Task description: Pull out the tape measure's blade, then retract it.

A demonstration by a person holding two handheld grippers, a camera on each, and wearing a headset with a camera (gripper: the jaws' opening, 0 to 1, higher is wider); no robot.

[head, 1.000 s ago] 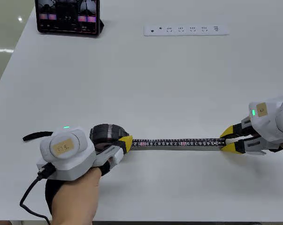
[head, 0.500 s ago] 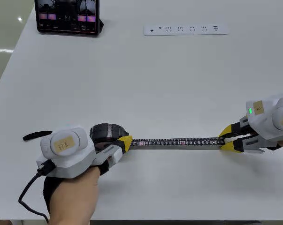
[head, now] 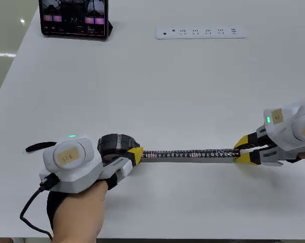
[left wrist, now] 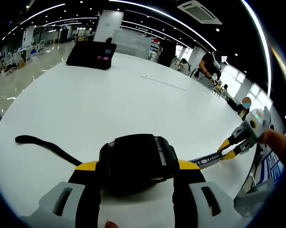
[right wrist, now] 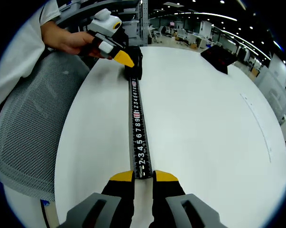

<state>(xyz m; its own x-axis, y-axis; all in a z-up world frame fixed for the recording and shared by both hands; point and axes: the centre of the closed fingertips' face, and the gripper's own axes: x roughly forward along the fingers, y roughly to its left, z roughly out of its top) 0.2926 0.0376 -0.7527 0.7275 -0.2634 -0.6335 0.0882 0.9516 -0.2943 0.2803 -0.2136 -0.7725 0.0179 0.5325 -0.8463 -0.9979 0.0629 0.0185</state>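
Note:
The black tape measure case (head: 117, 145) rests on the white table, and my left gripper (head: 133, 156) is shut on it; the case (left wrist: 138, 161) sits between the yellow-tipped jaws in the left gripper view. Its blade (head: 190, 154) runs out flat to the right along the table. My right gripper (head: 243, 150) is shut on the blade's end. In the right gripper view the blade (right wrist: 137, 128) stretches from my right gripper (right wrist: 143, 176) away to the case (right wrist: 134, 64). A black wrist strap (head: 39, 147) trails left of the case.
A white power strip (head: 201, 33) lies at the back of the table, and a dark tablet (head: 74, 16) stands at the back left. The table's front edge (head: 192, 237) runs close below both grippers. A grey mesh chair (right wrist: 33, 123) stands beside the table.
My right gripper has drifted a little to the left, toward the case, with the blade's end in it. The left gripper and case have held still.

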